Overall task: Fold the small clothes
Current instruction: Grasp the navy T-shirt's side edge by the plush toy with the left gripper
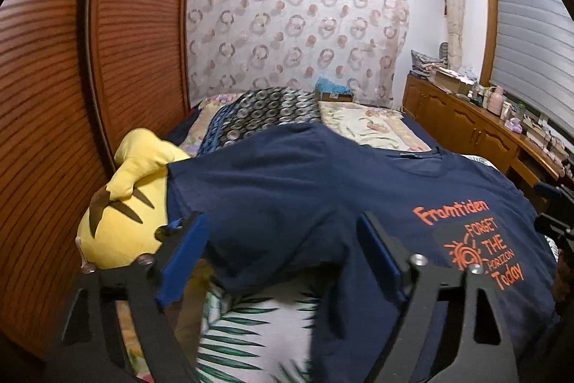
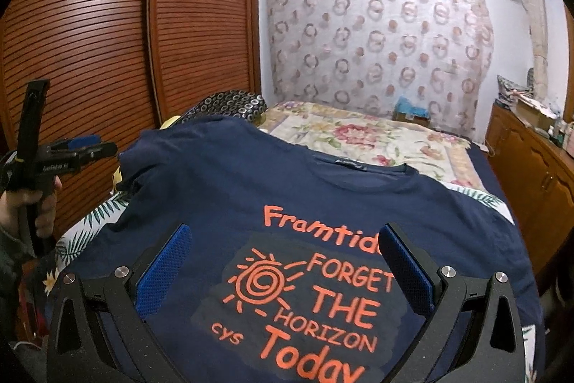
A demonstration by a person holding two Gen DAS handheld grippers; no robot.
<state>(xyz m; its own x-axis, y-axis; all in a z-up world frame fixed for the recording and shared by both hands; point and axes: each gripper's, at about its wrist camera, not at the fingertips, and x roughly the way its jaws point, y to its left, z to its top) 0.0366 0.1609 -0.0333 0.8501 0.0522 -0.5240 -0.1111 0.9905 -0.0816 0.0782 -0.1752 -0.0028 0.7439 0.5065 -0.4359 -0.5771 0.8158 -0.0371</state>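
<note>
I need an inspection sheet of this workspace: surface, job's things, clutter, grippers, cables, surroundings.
Surface: bed with floral cover and a leaf-print sheet.
Job's things: navy T-shirt spread print-up, one sleeve draped over the yellow plush toy.
Clutter: patterned pillow.
Grippers: left gripper open above the shirt's edge; right gripper open over the print, holding nothing.
Cables: nothing seen.
Surroundings: louvered wardrobe, curtain, wooden cabinet.

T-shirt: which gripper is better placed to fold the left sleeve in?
Left. The left gripper is open, with the T-shirt sleeve edge between its fingers. The right gripper is open over the chest print.
</note>
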